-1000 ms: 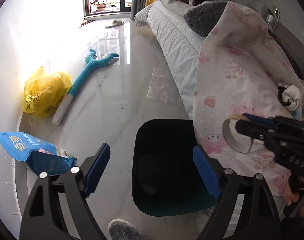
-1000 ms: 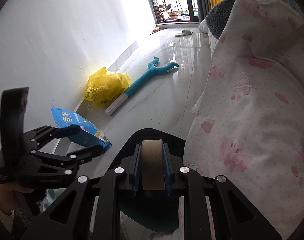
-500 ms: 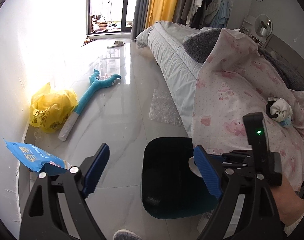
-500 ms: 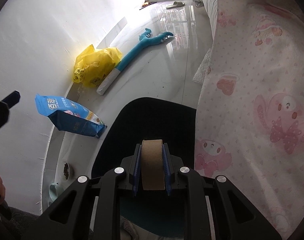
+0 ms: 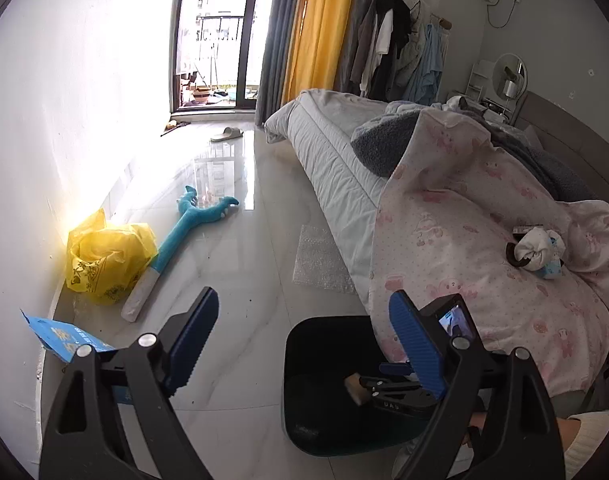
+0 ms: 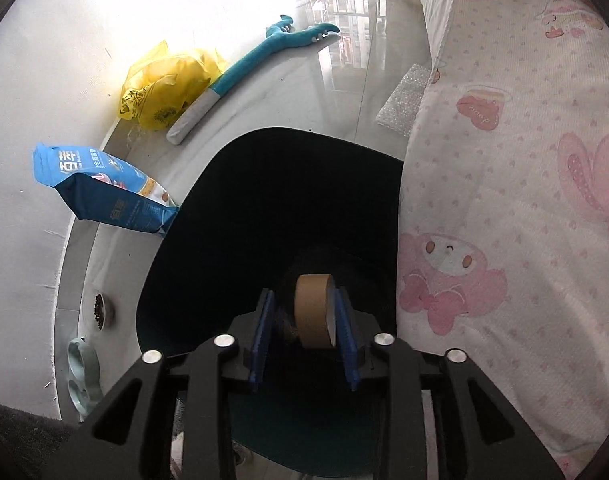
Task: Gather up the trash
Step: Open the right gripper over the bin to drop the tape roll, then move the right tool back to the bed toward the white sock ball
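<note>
A dark bin [image 6: 272, 208] stands on the floor beside the bed; it also shows in the left wrist view [image 5: 324, 380]. My right gripper [image 6: 304, 332] is over the bin's mouth with its jaws parted. A brown cardboard tape roll [image 6: 312, 312] sits between the pads, with gaps on both sides, loose or falling. In the left wrist view the right gripper [image 5: 368, 384] reaches into the bin with the roll [image 5: 352, 388] at its tip. My left gripper [image 5: 304, 344] is open and empty above the floor left of the bin.
A blue snack bag [image 6: 104, 192], a yellow plastic bag [image 5: 104, 264], a teal plush toy [image 5: 192, 224] and a bubble-wrap sheet [image 5: 320, 264] lie on the floor. A bed with a pink quilt [image 5: 484, 272] carries a white wad [image 5: 536, 248]. Pet bowls [image 6: 84, 360] stand by the wall.
My right gripper moved down over the bin and its jaws opened, freeing the tape roll. My left gripper tilted up and away.
</note>
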`<state>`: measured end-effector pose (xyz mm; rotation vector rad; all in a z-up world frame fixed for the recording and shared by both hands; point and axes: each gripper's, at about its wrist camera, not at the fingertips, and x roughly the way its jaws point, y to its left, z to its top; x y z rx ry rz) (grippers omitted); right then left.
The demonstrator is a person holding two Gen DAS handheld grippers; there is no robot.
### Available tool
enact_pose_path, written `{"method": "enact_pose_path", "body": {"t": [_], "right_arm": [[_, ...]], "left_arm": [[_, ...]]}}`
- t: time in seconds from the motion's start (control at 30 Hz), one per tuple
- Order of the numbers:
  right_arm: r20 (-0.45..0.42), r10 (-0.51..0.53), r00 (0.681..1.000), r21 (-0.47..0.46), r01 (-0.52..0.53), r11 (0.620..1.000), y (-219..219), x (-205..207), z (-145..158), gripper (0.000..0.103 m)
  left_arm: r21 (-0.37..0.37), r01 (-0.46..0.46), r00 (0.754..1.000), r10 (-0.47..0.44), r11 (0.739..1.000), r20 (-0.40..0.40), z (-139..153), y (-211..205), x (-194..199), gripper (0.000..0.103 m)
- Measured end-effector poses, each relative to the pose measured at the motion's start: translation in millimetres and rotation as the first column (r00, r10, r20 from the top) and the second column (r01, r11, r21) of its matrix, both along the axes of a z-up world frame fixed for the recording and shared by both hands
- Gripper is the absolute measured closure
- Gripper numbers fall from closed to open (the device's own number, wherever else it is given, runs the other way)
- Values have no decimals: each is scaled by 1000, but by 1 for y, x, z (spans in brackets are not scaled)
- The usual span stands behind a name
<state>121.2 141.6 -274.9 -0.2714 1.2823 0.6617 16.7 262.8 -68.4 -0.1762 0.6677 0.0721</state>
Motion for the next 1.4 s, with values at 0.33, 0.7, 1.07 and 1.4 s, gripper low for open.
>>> {"method": "enact_pose_path", "body": {"t": [0.33,0.7,1.07,1.4], "right_arm": [[98,31,995,107,-42,993,-10,-13,57,44],[359,4,933,188,-77,979,-60,-12,150,28],[479,-114,870,215,9,977,-137,15,192,24],[572,-185,799,150,119,981,-196,37,207,23]], "left_arm": [[56,17,993,-24,998,116,35,-28,0,12],[45,60,980,-67,997,187,60,-68,13,8],[29,109,977,-113,994,181,56,-111,38,7],[21,158,975,-160,987,154,44,-143,59,7]]}}
